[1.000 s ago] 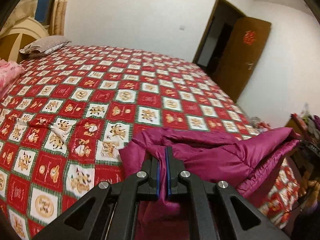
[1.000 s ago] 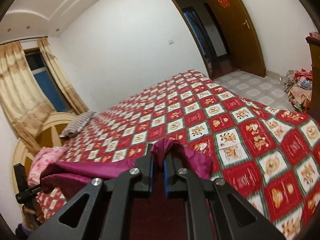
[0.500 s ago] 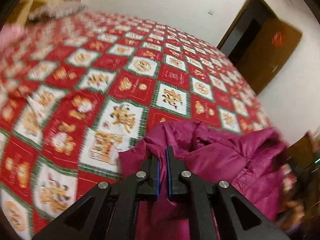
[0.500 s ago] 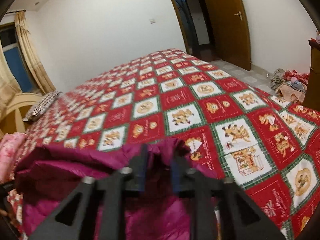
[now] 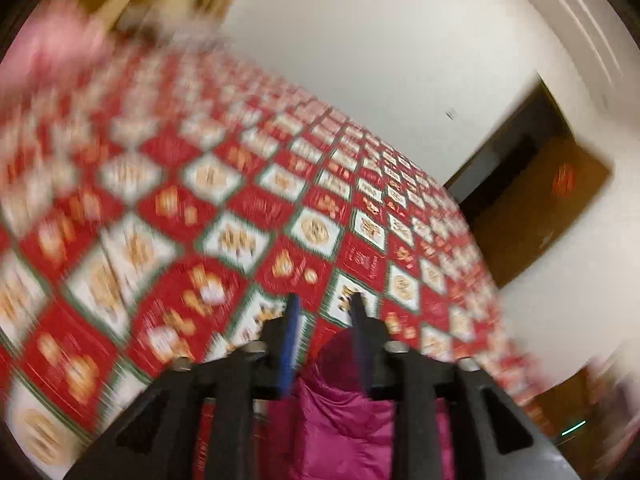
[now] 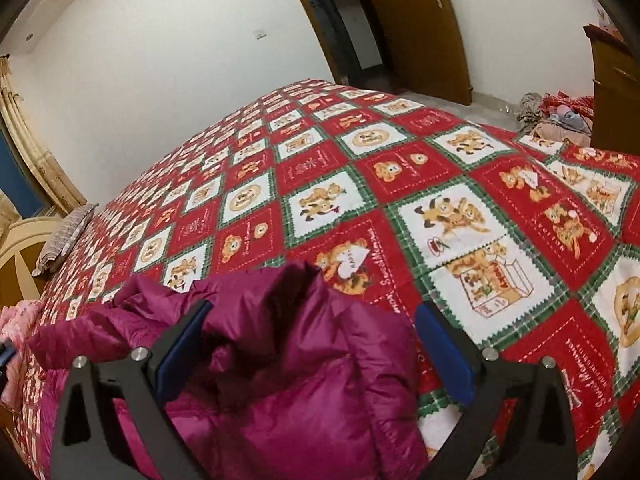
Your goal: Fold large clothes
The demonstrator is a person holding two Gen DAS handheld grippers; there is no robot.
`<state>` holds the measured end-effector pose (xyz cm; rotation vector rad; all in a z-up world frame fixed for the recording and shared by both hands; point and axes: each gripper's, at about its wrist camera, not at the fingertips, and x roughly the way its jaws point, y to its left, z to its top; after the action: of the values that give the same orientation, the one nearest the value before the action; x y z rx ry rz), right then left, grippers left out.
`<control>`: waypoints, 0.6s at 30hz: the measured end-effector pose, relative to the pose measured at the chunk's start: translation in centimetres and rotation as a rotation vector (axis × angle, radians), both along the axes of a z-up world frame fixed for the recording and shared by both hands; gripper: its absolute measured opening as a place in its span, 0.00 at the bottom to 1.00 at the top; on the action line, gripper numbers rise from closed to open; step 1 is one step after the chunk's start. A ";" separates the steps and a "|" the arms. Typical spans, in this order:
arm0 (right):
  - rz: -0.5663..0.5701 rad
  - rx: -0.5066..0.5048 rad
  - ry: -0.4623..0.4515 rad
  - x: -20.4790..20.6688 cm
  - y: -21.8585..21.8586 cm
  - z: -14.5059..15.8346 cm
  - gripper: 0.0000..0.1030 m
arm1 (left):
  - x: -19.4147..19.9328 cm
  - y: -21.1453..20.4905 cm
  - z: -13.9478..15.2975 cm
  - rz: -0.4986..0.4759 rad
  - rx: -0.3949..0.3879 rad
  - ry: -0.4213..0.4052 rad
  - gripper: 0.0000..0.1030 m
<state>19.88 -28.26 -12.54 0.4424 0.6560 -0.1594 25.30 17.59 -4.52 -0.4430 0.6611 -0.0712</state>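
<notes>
Spreading across bed (image 6: 460, 208): magenta jacket (image 6: 288, 360), lying between right claw (image 6: 312, 340) jaws opening wide, unpressed; also lying loose between left claw (image 5: 325, 312) jaws, opening.

White walls (image 6: 168, 60) all round. Large bed (image 6: 360, 184) under a red, white and green checked cover printed with bears. Striped pillow (image 6: 66, 236) by a pale arched headboard (image 6: 20, 240) at far left. Beige curtain (image 6: 36, 152) beside a blue window (image 6: 12, 176). Brown wooden door (image 6: 416, 28) open next to a dark doorway (image 6: 340, 28). Pale tiled floor (image 6: 472, 106) past the bed, with a heap of cloth (image 6: 556, 114) by a wooden cabinet (image 6: 616, 92). Left wrist view badly blurred.
</notes>
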 end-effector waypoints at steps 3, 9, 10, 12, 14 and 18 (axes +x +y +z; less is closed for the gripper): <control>-0.028 -0.084 -0.107 -1.9 0.8 3.1 0.98 | -1.1 -5.0 0.4 -0.026 0.241 -0.107 0.84; 0.136 -0.267 -0.121 -2.3 6.4 7.5 0.87 | 0.2 -12.1 -3.9 -0.091 0.360 -0.005 0.87; 0.166 -0.282 -0.114 -1.9 7.3 7.6 0.76 | 0.9 -13.1 -4.9 -0.082 0.373 0.042 0.87; 0.208 -0.289 -0.086 -0.5 8.8 7.0 0.60 | 2.1 -14.4 -6.5 -0.086 0.397 0.107 0.87; 0.225 -0.288 -0.041 1.1 9.8 5.4 0.53 | 2.8 -15.7 -7.5 -0.082 0.467 0.140 0.87; 0.221 -0.276 0.065 4.7 11.3 1.8 0.52 | 3.1 -17.0 -8.9 -0.063 0.603 0.128 0.87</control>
<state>24.60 -17.01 -10.69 0.0983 0.7306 -0.0530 28.36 0.62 -13.41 0.1553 0.7842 0.0980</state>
